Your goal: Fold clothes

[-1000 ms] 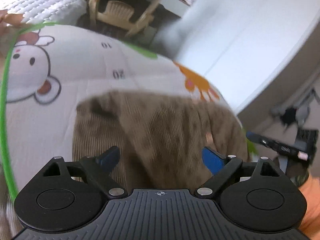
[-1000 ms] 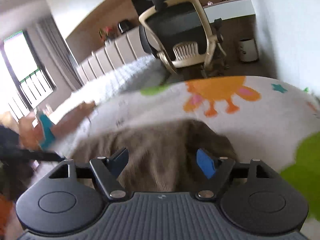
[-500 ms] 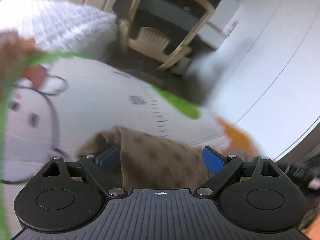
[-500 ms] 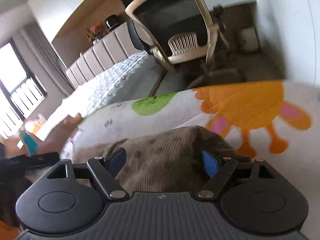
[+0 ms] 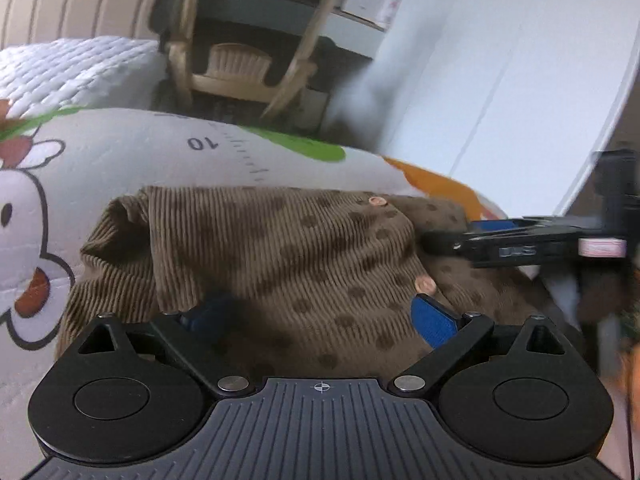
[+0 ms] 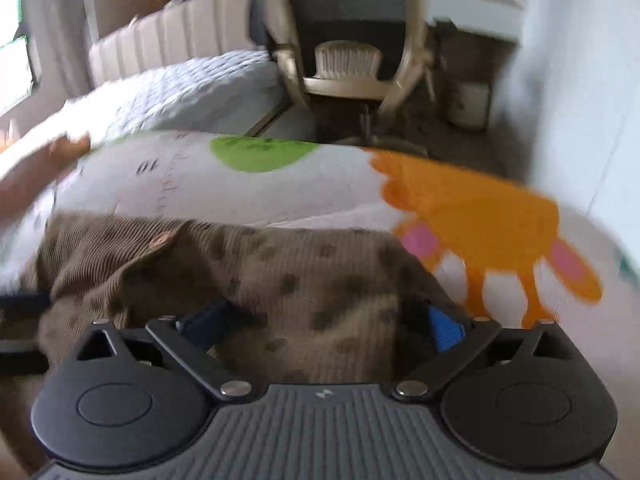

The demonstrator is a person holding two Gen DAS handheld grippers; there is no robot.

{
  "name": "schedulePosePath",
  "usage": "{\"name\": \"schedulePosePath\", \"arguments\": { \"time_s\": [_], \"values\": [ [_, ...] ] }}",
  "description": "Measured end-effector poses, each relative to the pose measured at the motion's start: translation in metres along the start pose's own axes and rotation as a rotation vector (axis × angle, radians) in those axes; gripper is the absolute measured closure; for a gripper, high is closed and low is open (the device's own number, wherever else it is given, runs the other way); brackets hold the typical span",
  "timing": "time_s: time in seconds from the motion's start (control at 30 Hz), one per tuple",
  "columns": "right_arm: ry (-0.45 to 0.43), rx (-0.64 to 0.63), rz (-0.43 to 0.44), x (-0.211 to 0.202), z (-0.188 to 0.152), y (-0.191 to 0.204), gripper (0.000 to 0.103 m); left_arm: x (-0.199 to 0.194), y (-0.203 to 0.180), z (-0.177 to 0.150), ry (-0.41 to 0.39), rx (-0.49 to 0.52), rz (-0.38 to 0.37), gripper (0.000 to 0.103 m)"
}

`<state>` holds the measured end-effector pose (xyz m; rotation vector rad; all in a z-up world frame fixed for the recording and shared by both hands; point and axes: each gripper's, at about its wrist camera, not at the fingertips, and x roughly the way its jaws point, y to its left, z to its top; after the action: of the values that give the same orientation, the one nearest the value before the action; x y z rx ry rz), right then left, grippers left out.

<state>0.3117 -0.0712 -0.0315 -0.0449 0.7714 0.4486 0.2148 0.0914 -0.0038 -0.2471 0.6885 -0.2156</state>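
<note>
A brown dotted corduroy garment [image 5: 288,248] with small pink buttons lies bunched on a cartoon-print quilt [image 5: 120,160]. My left gripper [image 5: 316,316] is open low over its near edge, and a cloth fold covers the left blue pad. My right gripper [image 6: 324,322] is open over the garment [image 6: 304,280] at its right side, with cloth lying between the blue pads [image 6: 446,330]. The right gripper also shows from the side in the left wrist view [image 5: 520,240], resting at the garment's right end.
The quilt's orange figure [image 6: 480,216] and green patch [image 6: 256,152] lie beyond the garment. A white textured bedspread [image 6: 192,92] is at the back left. A beige office chair [image 6: 348,40] stands past the bed, with a white wall [image 5: 500,60] at right.
Both grippers have dropped lower and closer onto the garment, and its folds now lie between their open fingers. The right gripper has come into the left wrist view.
</note>
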Motion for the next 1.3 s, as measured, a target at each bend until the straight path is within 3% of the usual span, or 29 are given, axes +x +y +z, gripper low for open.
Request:
{"name": "schedulePosePath", "arguments": {
  "time_s": [0.1,0.33,0.43,0.8,1.03,1.13,1.3],
  "values": [
    [-0.051,0.063,-0.016,-0.017,-0.001,0.000,0.004,-0.003,0.004,-0.003,-0.001,-0.006,-0.014,0.004],
    [-0.064,-0.092,0.102,-0.063,-0.052,0.039,0.000,-0.018,0.025,-0.004,-0.033,-0.118,-0.070,0.004],
    [-0.020,-0.125,0.044,-0.047,-0.070,0.042,0.000,-0.023,0.032,-0.009,-0.050,-0.140,-0.094,0.003],
    [0.134,-0.170,-0.004,-0.040,-0.054,0.062,0.000,-0.021,0.044,-0.023,-0.084,-0.167,-0.142,0.002],
    [0.066,-0.146,-0.022,-0.042,-0.065,0.061,0.000,-0.021,0.045,-0.023,-0.083,-0.177,-0.146,0.002],
    [0.088,-0.142,-0.012,-0.044,-0.060,0.061,0.000,-0.020,0.043,-0.024,-0.083,-0.164,-0.138,0.001],
    [0.002,-0.146,0.041,-0.063,-0.049,0.070,0.000,-0.019,0.040,-0.022,-0.078,-0.155,-0.128,0.000]
  ]
}}
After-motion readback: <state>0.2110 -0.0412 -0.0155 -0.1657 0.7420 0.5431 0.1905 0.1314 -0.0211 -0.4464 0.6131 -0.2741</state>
